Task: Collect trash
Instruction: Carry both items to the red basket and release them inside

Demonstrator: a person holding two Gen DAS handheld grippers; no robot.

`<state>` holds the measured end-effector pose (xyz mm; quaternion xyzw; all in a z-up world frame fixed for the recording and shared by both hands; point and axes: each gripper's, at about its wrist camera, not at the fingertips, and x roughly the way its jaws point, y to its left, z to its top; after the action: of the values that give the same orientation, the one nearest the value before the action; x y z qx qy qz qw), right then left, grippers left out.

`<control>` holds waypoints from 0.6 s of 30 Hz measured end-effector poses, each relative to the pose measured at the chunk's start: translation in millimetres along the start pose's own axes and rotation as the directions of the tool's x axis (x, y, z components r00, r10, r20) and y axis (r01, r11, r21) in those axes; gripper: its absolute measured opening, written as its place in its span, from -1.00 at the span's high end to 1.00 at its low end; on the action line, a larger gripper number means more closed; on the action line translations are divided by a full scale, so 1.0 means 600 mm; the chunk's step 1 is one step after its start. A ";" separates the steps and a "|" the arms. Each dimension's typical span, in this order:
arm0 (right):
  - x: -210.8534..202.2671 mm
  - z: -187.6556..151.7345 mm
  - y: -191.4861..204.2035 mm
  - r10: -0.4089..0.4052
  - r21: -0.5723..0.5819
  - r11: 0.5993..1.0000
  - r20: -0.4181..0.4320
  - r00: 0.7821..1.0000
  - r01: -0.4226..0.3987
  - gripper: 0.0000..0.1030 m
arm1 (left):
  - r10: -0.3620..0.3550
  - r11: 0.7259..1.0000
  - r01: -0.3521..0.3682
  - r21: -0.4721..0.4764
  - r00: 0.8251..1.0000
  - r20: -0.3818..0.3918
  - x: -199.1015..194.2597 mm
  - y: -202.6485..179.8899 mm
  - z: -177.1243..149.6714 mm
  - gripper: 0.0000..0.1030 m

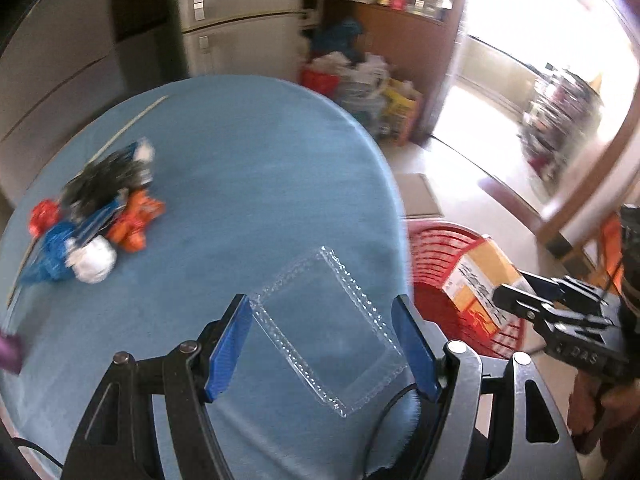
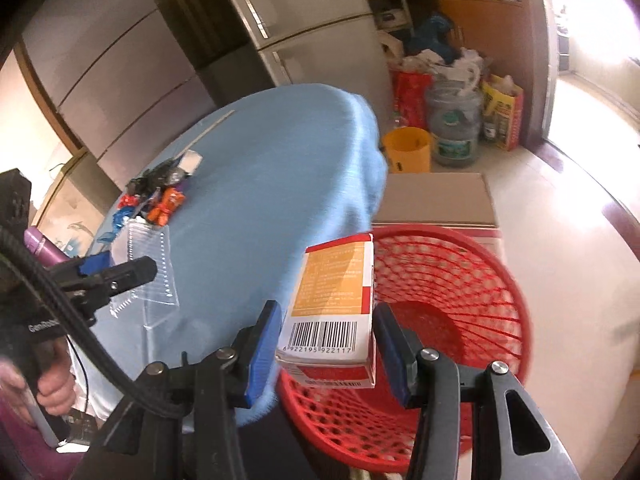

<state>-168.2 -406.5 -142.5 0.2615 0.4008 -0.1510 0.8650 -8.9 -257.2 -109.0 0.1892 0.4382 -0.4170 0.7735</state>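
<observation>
The right gripper (image 2: 326, 342) is clenched on a small cardboard carton (image 2: 334, 304), holding it by its two side faces above the red mesh basket (image 2: 472, 280) that stands on the floor just beside the bench (image 1: 248, 168). The carton looks light and stiff — a firm pinch across the flat sides suits it, though hard pressure would likely dent an empty box.

The left gripper (image 1: 324, 344) is released, its blue pads either side of a clear plastic lid (image 1: 328, 328) lying near the bench's edge closest to the basket. That lid seems thin, springy and slippery; taking it by one raised rim would probably hold better than pinching the flat middle.

More trash — crumpled wrappers (image 1: 92, 216) in orange, red, blue, white and black — sits bunched by the bench's far left edge. These should be soft and near weightless, easy to squeeze anywhere.
</observation>
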 end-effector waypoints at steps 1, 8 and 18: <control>-0.004 0.000 -0.011 -0.002 0.008 1.000 0.002 1.000 0.002 0.02 | -0.023 1.000 0.023 0.021 1.000 -0.005 0.003 -0.012 0.002 -0.42; -0.023 0.012 -0.071 -0.017 0.040 0.999 0.010 1.000 0.017 0.02 | -0.162 0.976 0.168 0.137 0.985 -0.050 0.022 -0.083 0.015 -0.43; 0.001 -0.002 -0.106 0.023 0.136 0.991 -0.064 0.998 -0.014 -0.03 | -0.259 0.942 0.277 0.191 0.959 -0.114 0.048 -0.137 0.018 -0.46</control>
<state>-198.4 -457.7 -164.7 0.3280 0.4153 -0.1614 0.8330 -62.2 -325.9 -121.1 0.2247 0.4480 -0.5527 0.6659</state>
